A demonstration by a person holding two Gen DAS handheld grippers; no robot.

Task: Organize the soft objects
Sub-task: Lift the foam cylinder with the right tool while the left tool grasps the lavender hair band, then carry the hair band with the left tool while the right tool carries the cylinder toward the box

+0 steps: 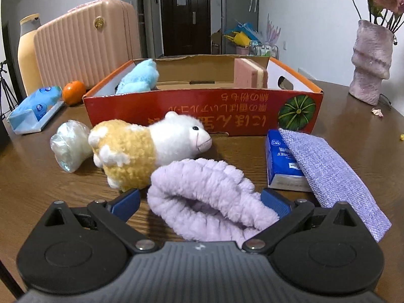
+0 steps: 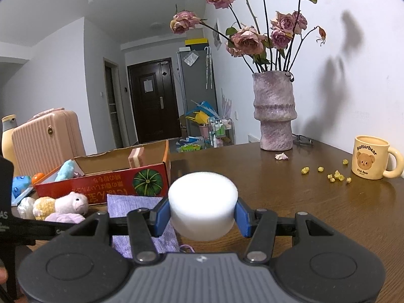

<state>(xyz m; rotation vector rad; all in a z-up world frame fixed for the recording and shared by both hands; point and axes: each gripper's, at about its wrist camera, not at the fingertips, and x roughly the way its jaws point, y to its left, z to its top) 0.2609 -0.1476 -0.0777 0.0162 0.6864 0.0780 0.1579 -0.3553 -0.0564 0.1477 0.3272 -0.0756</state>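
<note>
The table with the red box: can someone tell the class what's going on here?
A person with a gripper in each hand is sorting soft things into the red cardboard box. The right gripper holds a white foam puck above the table. The left gripper stands open around a fluffy lilac headband. A blue plush and a pink sponge are already boxed; the plush sheep waits outside.

Both wrist cameras sit low over the table [image 1: 38, 176], facing the far door [image 2: 151, 101]. Both show the red box [image 1: 202, 111], nearer in the left view.
</note>
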